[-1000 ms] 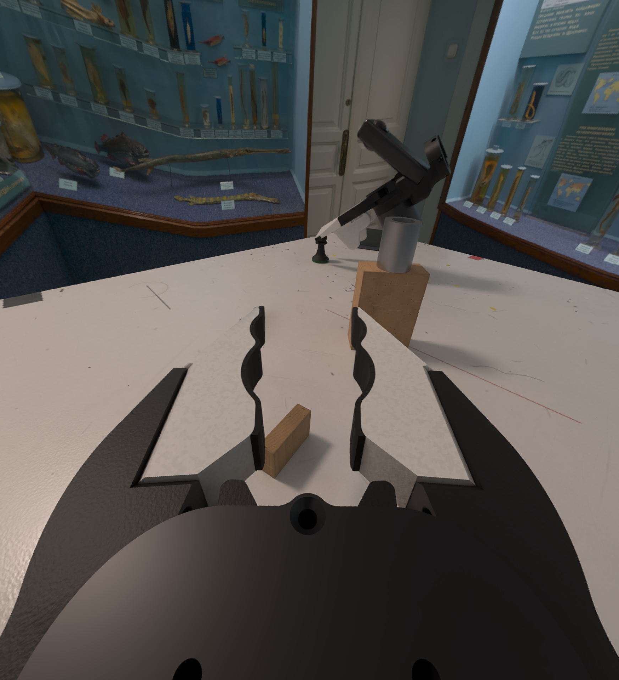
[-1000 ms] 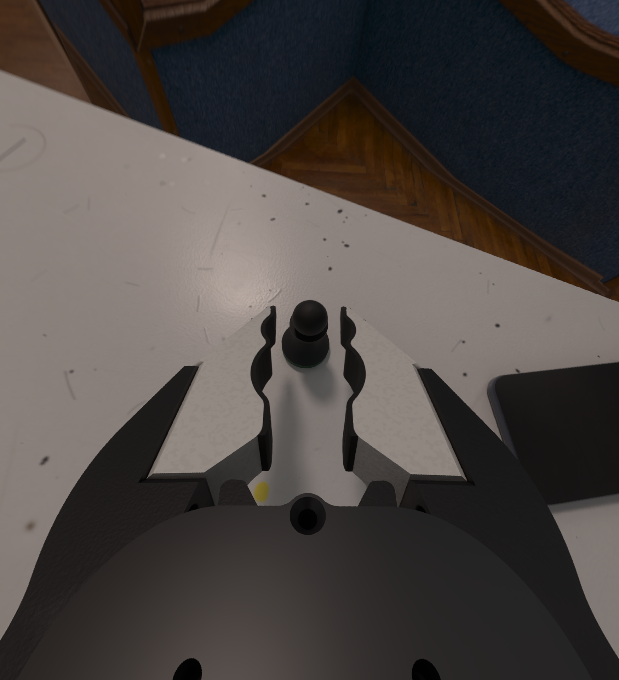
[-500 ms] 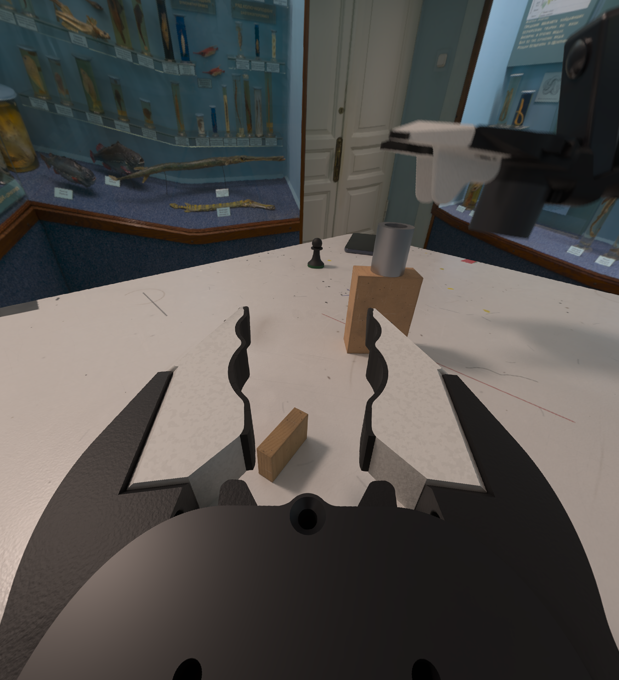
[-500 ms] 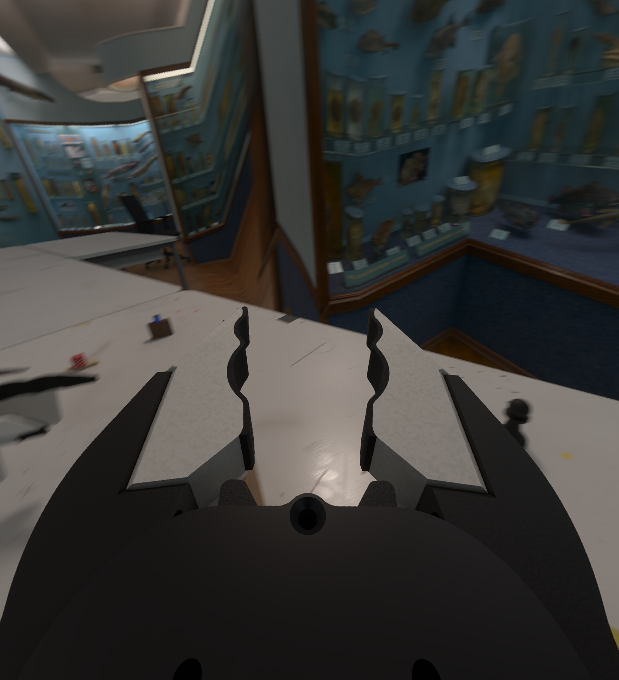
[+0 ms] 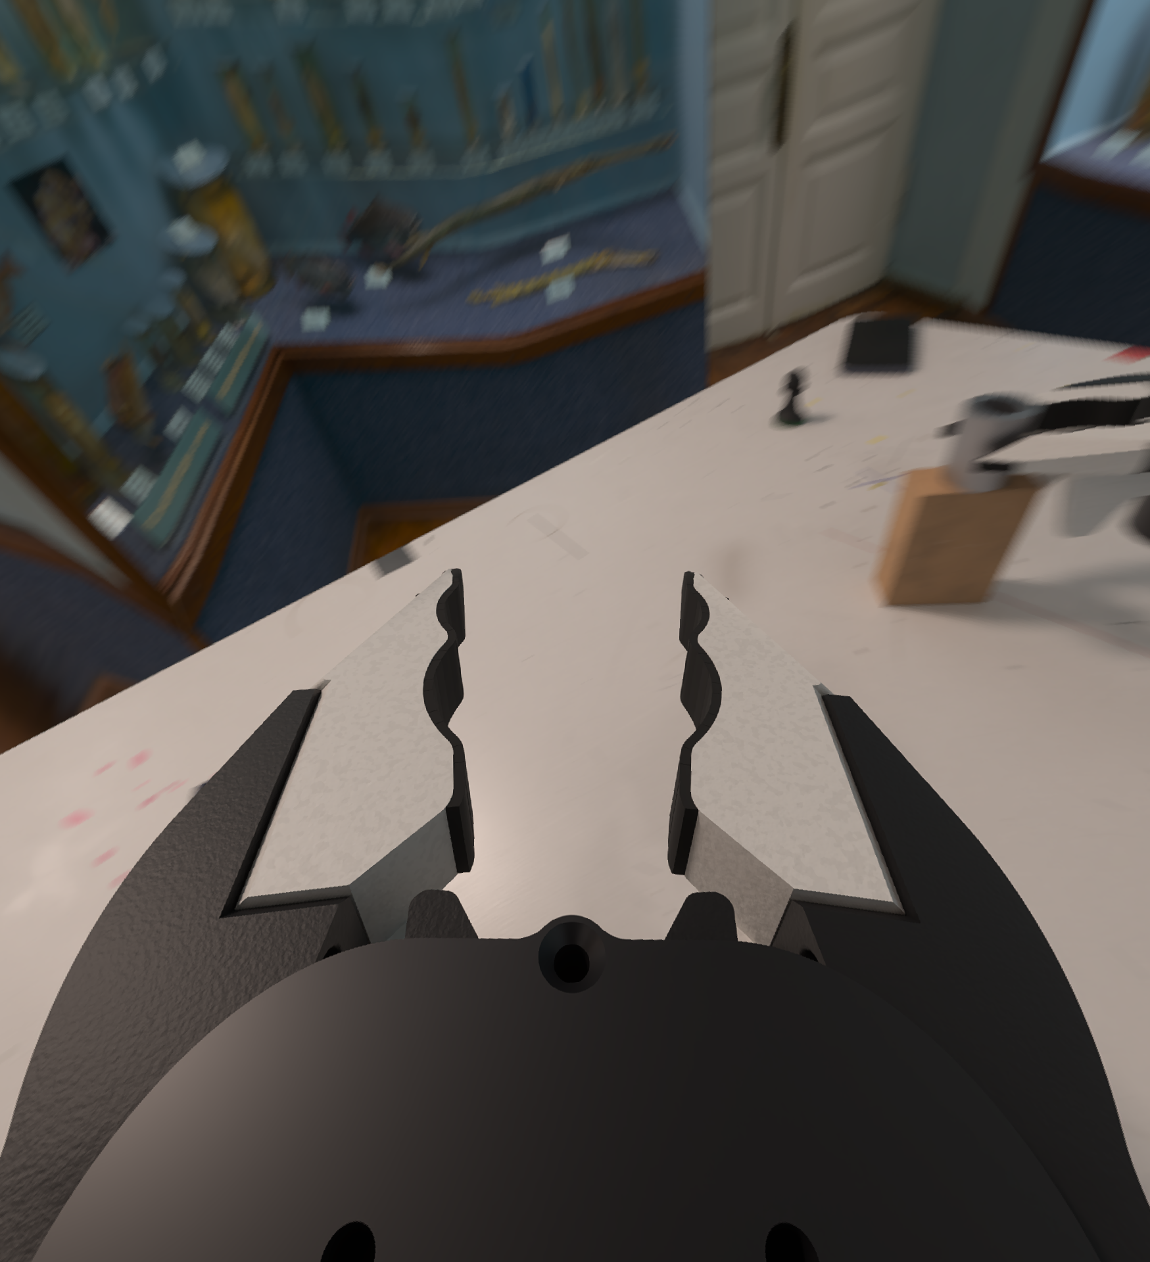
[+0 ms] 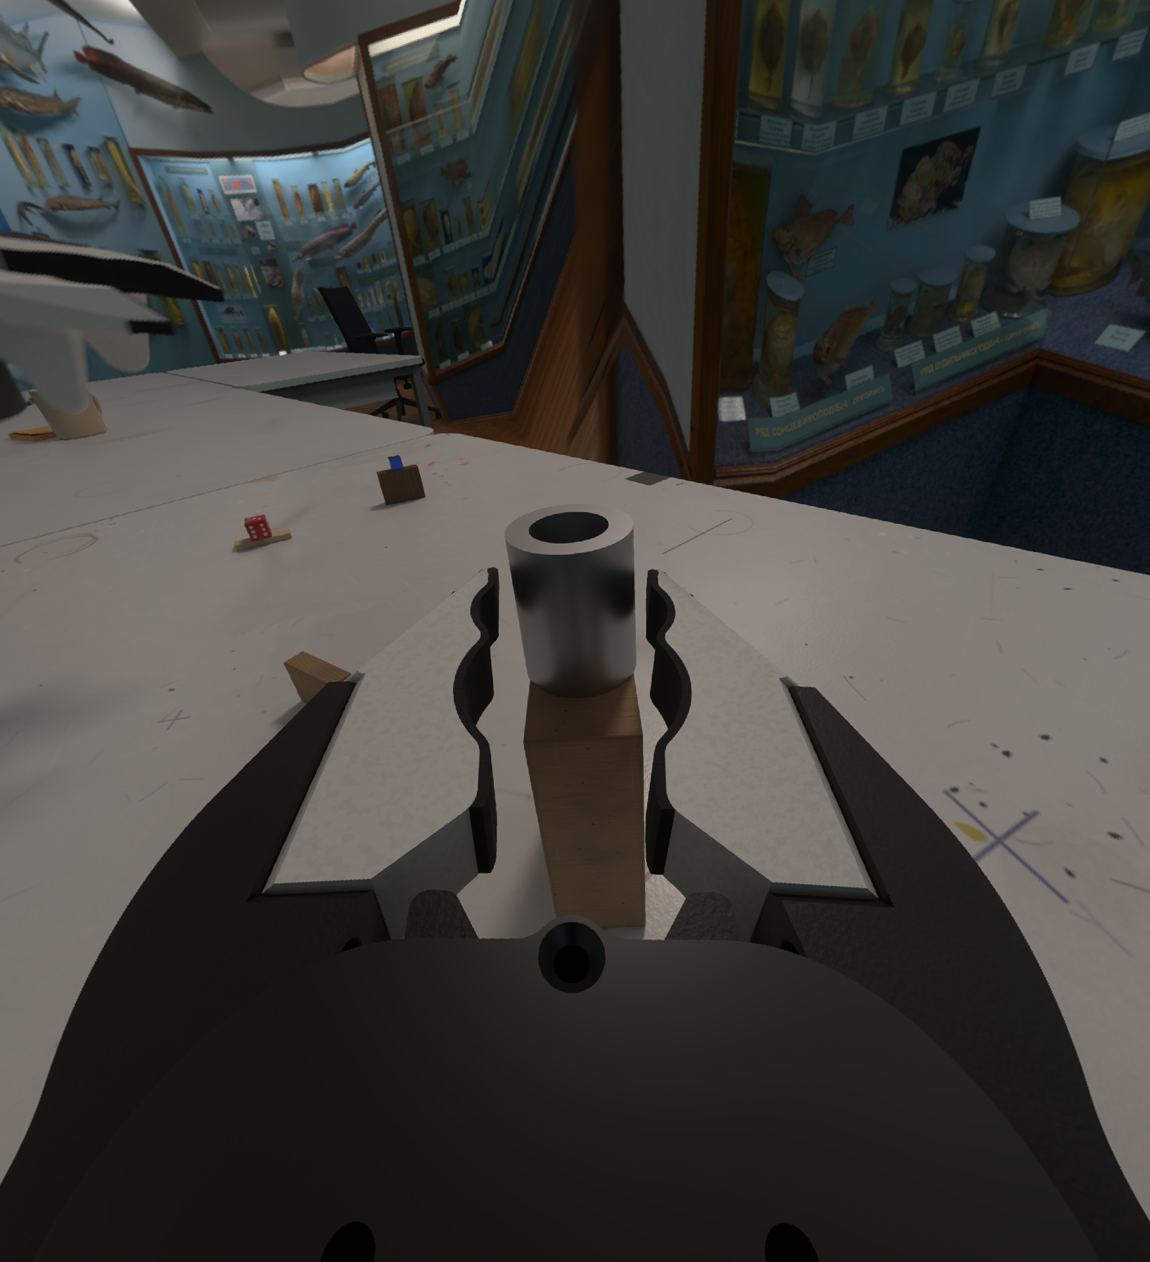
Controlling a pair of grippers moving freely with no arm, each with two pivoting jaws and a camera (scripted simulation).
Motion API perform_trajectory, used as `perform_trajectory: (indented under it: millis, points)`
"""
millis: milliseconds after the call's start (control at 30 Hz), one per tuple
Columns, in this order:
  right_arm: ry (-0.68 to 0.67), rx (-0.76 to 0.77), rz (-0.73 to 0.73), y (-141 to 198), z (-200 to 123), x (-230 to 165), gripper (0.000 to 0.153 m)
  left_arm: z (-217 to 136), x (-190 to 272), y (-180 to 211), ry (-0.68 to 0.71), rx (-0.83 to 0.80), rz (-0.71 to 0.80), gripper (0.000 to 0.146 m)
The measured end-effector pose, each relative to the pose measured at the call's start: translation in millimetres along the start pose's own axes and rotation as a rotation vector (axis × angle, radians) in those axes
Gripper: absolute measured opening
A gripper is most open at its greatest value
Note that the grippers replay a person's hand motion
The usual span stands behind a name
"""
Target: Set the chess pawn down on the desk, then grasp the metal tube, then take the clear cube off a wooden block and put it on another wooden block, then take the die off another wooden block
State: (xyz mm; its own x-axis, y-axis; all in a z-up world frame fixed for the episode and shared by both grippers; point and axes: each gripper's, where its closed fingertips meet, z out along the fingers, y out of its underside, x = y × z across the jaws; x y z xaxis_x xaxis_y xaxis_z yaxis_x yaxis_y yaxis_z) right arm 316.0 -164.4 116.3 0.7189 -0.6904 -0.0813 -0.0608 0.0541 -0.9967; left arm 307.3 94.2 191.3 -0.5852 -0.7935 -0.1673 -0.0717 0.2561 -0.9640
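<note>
The right gripper (image 6: 570, 580) had its jaws apart on either side of the metal tube (image 6: 572, 601), which stood upright on top of a tall wooden block (image 6: 585, 806) on the white desk (image 6: 900, 683). A narrow gap showed on each side, so nothing was clamped yet. To my eye the step in hand was the grasp itself. Doing it well would mean closing evenly so both fingers (image 6: 708, 683) met the curved wall together, seating the tube in the scalloped notches, and keeping level so the block beneath wasn't nudged over.

The tube's long axis ran vertically, its open bore pointing straight up, so the squeeze would cross it at right angles.

The chess pawn (image 5: 792, 399) stood upright on the desk, well apart, near a flat dark slab (image 5: 878, 345); that part looked done. The left gripper (image 5: 570, 580) hovered over bare desk with jaws apart, holding nothing. Farther off, a red die (image 6: 257, 528) sat on a thin wooden block (image 6: 262, 542), and a small blue-tinted cube (image 6: 395, 464) sat on a darker block (image 6: 400, 485).
</note>
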Motion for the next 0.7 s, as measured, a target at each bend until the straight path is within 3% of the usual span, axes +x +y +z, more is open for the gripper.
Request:
perform_trajectory:
  millis: [133,267,467,700]
  points:
    - [0.001,-0.002,-0.001,1.3,0.4,0.0,0.040,6.5,-90.9,20.9,-0.104,-0.230,-0.075,0.071]
    - [0.002,-0.001,0.016,1.3,0.4,1.5,0.036,27.3,-145.8,60.1,-0.077,-0.473,-0.236,0.068]
    - [-0.003,0.009,0.031,0.7,-0.4,2.5,0.036,51.2,-188.6,130.7,-0.132,-0.832,-0.326,0.050]
    - [-0.002,0.019,0.048,0.2,-1.8,4.2,0.036,57.5,-208.8,168.6,-0.193,-1.037,-0.272,0.035]
